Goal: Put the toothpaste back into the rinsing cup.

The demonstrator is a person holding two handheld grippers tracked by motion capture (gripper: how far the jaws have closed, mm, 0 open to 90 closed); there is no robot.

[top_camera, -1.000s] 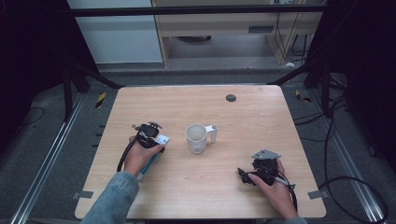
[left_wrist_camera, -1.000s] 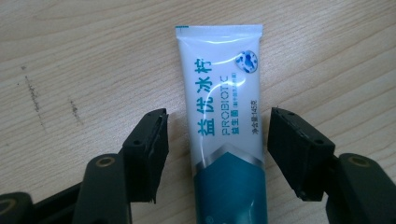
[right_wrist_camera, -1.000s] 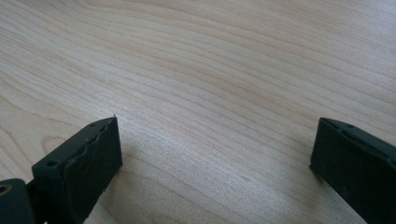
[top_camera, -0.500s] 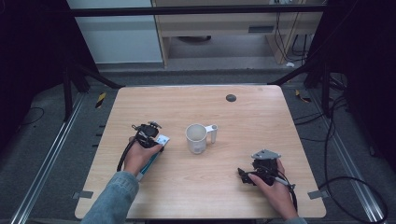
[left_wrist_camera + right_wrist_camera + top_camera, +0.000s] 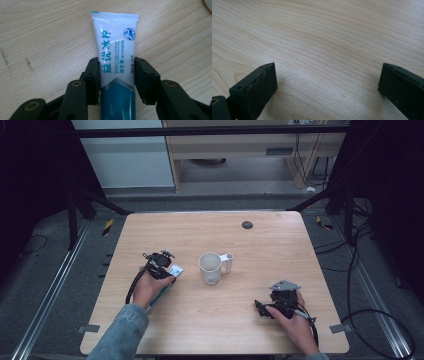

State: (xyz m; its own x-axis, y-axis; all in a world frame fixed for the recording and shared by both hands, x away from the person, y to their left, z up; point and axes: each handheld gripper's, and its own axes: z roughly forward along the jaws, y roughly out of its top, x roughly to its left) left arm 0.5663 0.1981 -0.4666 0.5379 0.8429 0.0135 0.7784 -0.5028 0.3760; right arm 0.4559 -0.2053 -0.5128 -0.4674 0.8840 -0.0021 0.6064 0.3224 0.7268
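My left gripper (image 5: 116, 75) has just been closing its jaws, and in the left gripper view both pads now sit against the sides of the toothpaste tube (image 5: 115, 52). The tube lies flat on the table (image 5: 260, 245), crimped end pointing away from me, with the blue cap end running back between the jaws. I read this as the grasp just being made, with the tube still resting on the wood, not yet lifted. From the high view the tube (image 5: 174, 270) sits left of the white mug (image 5: 210, 267), near it but apart. That mug stands upright, its handle turned to the right. My right gripper (image 5: 260, 307) rests low over bare wood near the table's right front, jaws wide apart with nothing between them. Next I would judge a lift towards the mug likely.
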